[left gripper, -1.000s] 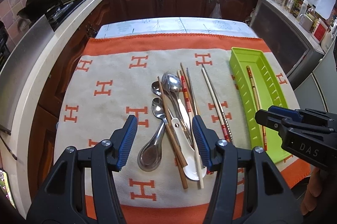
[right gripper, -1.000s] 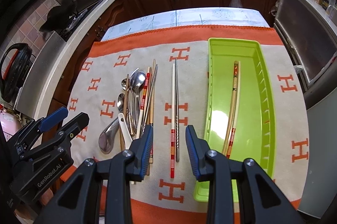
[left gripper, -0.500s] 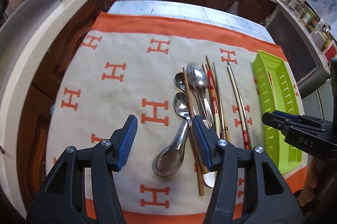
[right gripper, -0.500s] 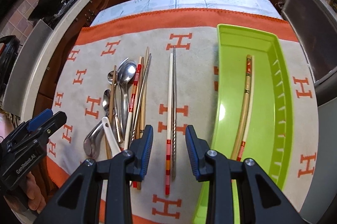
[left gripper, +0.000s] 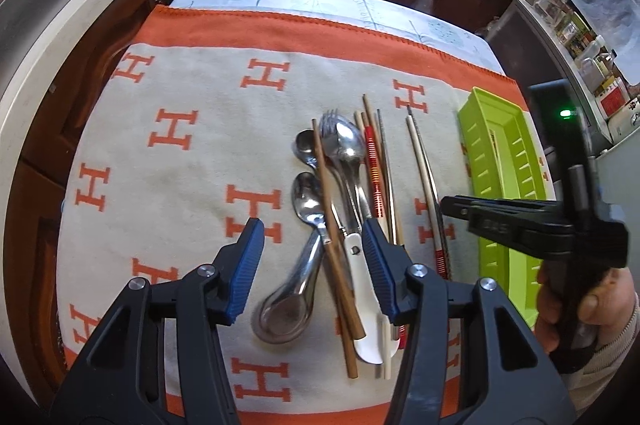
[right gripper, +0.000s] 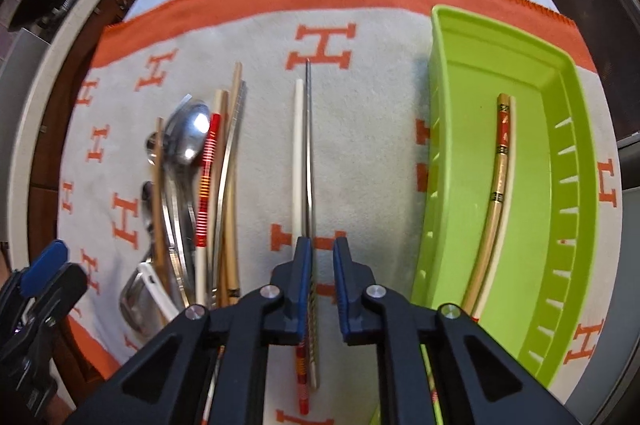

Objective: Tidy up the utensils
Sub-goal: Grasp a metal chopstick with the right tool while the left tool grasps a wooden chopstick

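A mixed pile lies mid-cloth: steel spoons, a fork, a white ceramic spoon, a brown chopstick and a red-striped chopstick. My left gripper hovers open over the near end of the pile. A white and a metal chopstick lie side by side, apart from the pile. My right gripper is low over their near end, its jaws narrowed with a small gap still showing; the metal one runs between the pads. The green tray holds a patterned chopstick pair.
The orange-and-cream H-patterned cloth covers the table. Kitchen counters and dark cabinets ring it. A person's hand holds the right gripper beside the tray. The left gripper shows at the cloth's left edge.
Both grippers have come down closer to the cloth. The right gripper's jaws have narrowed from wide to a small gap around the separate chopstick pair. The left gripper stays open.
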The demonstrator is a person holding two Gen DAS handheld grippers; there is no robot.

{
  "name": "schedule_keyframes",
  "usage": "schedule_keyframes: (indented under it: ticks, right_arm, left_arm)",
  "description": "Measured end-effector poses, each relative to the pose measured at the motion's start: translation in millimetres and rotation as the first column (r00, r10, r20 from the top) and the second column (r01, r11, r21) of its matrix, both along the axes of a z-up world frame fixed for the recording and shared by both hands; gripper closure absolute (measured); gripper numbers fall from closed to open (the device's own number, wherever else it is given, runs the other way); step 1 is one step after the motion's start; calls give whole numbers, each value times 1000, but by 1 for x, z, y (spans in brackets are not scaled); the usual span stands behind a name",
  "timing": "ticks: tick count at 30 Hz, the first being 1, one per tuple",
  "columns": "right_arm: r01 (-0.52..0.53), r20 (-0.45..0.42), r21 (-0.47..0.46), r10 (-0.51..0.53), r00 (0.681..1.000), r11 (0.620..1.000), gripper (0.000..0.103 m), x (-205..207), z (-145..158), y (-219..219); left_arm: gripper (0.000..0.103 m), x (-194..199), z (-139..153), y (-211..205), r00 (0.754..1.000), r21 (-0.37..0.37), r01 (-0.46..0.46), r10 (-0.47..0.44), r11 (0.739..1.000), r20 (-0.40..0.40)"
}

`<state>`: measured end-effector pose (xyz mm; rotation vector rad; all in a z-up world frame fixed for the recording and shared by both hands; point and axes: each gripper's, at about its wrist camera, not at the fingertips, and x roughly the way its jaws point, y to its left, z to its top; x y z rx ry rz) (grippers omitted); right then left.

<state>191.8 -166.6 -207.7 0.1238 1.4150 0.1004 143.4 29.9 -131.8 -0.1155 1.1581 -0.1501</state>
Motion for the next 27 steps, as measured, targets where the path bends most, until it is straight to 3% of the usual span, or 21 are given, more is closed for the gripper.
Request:
schedule_keyframes:
  ticks: [6, 13, 16, 20, 23, 27]
  right_arm:
    - [-42, -39, 4, 42, 998, 999, 93, 4, -8, 6]
    - [-104, 4, -96, 105, 994, 990, 92, 3, -8, 26]
    - [-123, 49, -123, 130, 990, 985, 97, -3, -6, 31]
    - [-66, 54, -9, 66, 996, 998, 98, -7, -2, 13]
    - [-19, 68, 80, 13, 998, 997, 98, -12, 6, -5]
    - [38, 87, 200, -56, 995, 979, 98, -26, 22, -29]
  left_arm:
    - [55, 3, 1, -6, 1000, -13, 12, -12, 1000, -8]
    - [55, 8, -1, -12, 1000, -25, 17, -17, 1000, -22]
    - [55, 11, 0, -15, 999, -28, 18, -19, 999, -26]
    - [57, 16, 1, -23, 999, -30, 26, -27, 999, -39]
    - [68, 21, 1, -30, 998, -48, 34, -37, 998, -60]
    - [74, 30, -2, -45, 994, -80, 52, -60, 995, -94]
